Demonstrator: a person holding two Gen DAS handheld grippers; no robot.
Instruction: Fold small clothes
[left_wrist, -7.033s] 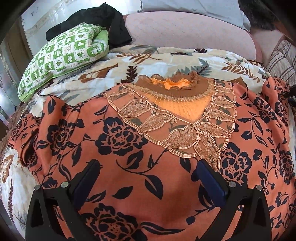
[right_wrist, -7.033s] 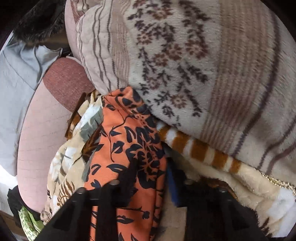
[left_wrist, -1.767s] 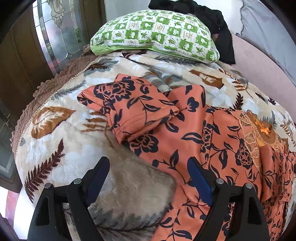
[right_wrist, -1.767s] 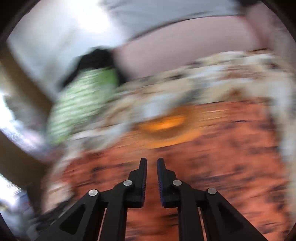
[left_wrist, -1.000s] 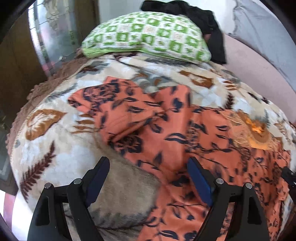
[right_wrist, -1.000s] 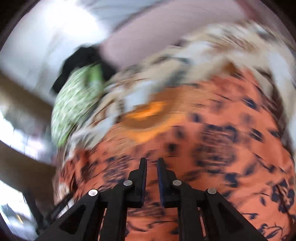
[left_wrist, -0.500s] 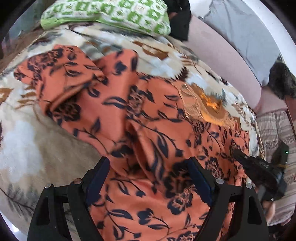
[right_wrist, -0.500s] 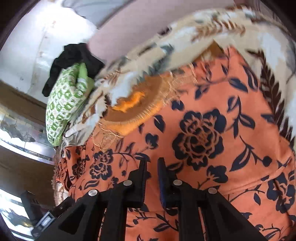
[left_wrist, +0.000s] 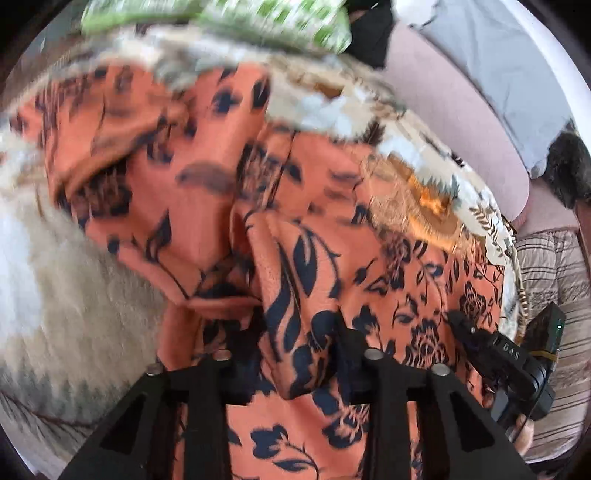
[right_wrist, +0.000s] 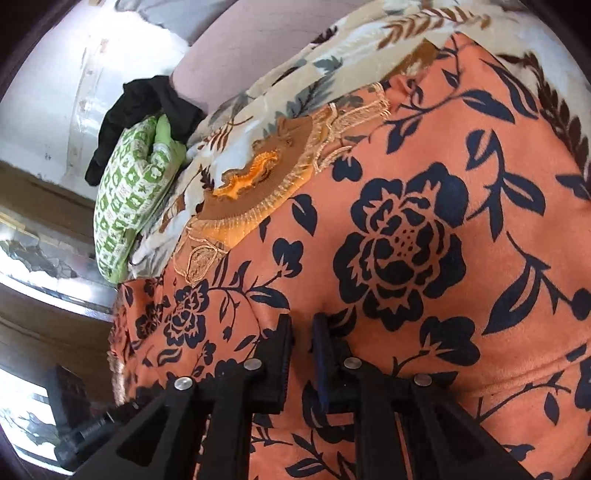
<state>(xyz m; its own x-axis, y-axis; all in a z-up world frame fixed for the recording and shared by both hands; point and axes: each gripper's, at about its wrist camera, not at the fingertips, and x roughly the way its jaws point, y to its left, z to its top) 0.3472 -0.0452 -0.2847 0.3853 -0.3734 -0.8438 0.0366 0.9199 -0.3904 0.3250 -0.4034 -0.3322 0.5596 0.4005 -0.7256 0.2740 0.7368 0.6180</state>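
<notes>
An orange top with dark navy flowers (left_wrist: 417, 280) and a gold embroidered neckline (left_wrist: 417, 199) lies on a leaf-print blanket (left_wrist: 62, 295). My left gripper (left_wrist: 295, 354) is shut on a raised fold of the top near its left side, and the cloth bunches up between the fingers. My right gripper (right_wrist: 301, 332) presses down on the top (right_wrist: 406, 243) with its jaws nearly together; whether cloth is pinched between them is unclear. The right gripper also shows in the left wrist view (left_wrist: 458, 317) at the top's right edge. The neckline (right_wrist: 258, 184) lies ahead of it.
A green and white pillow (right_wrist: 129, 199) and a black garment (right_wrist: 147, 107) lie at the head of the bed, beside a pink headboard (left_wrist: 461, 110) and a grey pillow (left_wrist: 517, 62). A striped blanket (left_wrist: 554, 266) is at the right.
My left gripper moved in over the top and closed from wide open onto a fold of it. My right gripper came down closer onto the cloth, jaws still nearly together.
</notes>
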